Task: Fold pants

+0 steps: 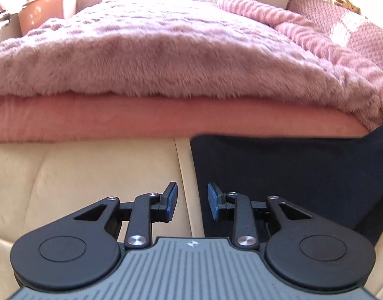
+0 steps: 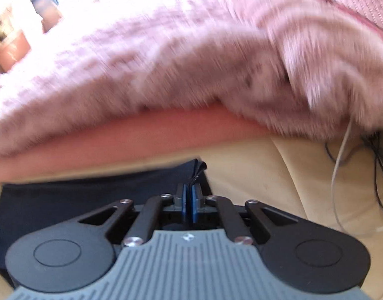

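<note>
Dark navy pants (image 1: 291, 175) lie flat on a cream padded surface (image 1: 79, 180) in front of the bed. In the left wrist view my left gripper (image 1: 192, 201) is open and hovers over the pants' left edge, one finger over the cream surface and the other over the fabric, with nothing pinched. In the right wrist view the pants (image 2: 91, 195) spread to the left, and my right gripper (image 2: 191, 200) is shut on their right corner. A small tuft of fabric (image 2: 200, 168) sticks out beyond the blue pads.
A fluffy pink blanket (image 1: 179, 50) covers the bed just beyond, over a salmon mattress edge (image 1: 141, 117). Thin cables (image 2: 341, 162) trail over the cream surface at the right. A brown tub (image 1: 46, 7) stands at the far left of the bed.
</note>
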A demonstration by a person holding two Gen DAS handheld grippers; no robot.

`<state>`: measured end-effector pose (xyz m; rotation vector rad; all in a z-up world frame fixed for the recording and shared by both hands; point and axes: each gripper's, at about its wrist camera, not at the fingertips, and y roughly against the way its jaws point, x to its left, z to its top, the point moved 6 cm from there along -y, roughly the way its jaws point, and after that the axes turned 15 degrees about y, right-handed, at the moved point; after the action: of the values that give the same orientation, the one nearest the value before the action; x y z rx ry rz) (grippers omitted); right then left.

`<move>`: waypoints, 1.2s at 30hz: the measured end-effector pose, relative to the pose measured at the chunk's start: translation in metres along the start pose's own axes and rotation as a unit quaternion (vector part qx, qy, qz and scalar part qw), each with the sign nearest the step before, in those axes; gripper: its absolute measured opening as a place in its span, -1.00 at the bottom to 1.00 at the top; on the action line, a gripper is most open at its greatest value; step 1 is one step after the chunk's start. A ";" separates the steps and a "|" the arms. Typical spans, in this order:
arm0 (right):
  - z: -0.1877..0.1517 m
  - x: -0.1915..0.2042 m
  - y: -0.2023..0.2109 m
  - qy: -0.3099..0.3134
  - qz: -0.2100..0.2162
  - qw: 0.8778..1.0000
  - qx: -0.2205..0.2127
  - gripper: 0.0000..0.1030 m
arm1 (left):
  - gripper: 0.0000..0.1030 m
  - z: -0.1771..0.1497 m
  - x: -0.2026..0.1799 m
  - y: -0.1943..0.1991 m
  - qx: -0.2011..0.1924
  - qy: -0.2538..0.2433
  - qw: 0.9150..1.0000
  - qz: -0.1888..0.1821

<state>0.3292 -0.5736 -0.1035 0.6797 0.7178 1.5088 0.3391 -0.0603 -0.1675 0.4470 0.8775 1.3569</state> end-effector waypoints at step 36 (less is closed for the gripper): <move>-0.090 0.119 0.035 0.022 -0.023 0.995 -0.093 -0.81 | -0.56 -0.033 -0.052 0.040 -0.021 -0.119 0.993 -0.015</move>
<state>0.2303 -0.4597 -0.1327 0.4868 0.6124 1.5297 0.2892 -0.1092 -0.1440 0.5484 0.6546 1.2633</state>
